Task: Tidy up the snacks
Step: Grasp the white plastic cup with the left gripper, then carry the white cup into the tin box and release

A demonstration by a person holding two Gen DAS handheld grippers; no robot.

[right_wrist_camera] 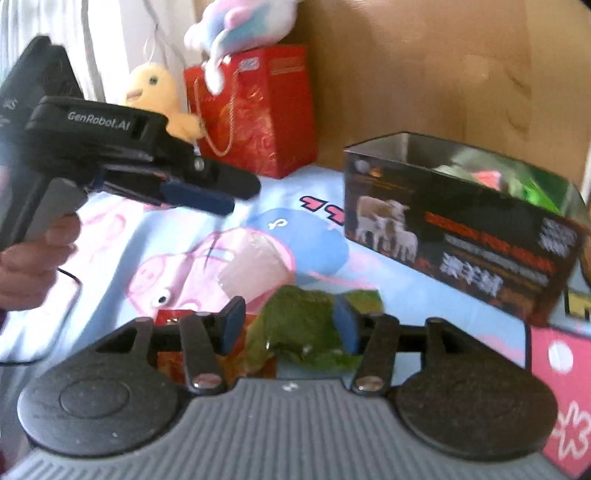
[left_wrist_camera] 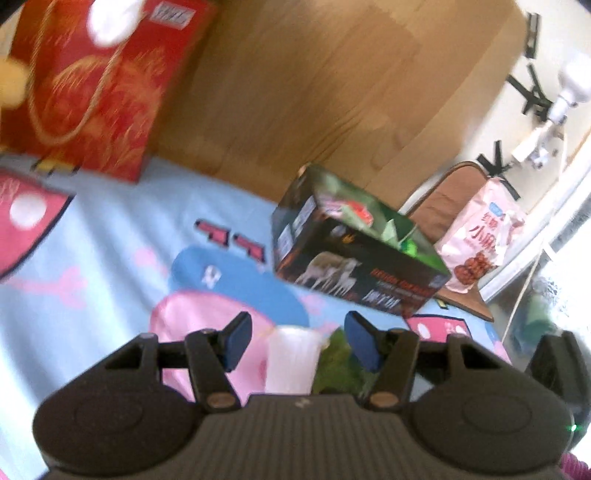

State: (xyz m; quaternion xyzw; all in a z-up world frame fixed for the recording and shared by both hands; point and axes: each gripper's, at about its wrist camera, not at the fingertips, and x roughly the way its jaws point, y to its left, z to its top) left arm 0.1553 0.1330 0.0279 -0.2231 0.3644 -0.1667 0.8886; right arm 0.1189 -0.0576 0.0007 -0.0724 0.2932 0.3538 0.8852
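Right wrist view: right gripper (right_wrist_camera: pixel 290 325) has its jaws spread around a green snack packet (right_wrist_camera: pixel 306 325) on the cartoon bedsheet (right_wrist_camera: pixel 110 236). Black open-topped box (right_wrist_camera: pixel 461 236) holds green and red packets (blurred). Left gripper (left_wrist_camera: pixel 297 341) is spread too.

A cartoon-pig sheet (right_wrist_camera: pixel 207 266) in pale blue and pink covers the surface. At the far edge a red gift bag (right_wrist_camera: pixel 258 110) with gold cord handles stands against a wooden headboard (left_wrist_camera: pixel 332 81). A yellow chick plush (right_wrist_camera: pixel 155 92) sits just beside the bag, and a white-and-pastel plush (right_wrist_camera: pixel 240 22) rests on the bag's top.
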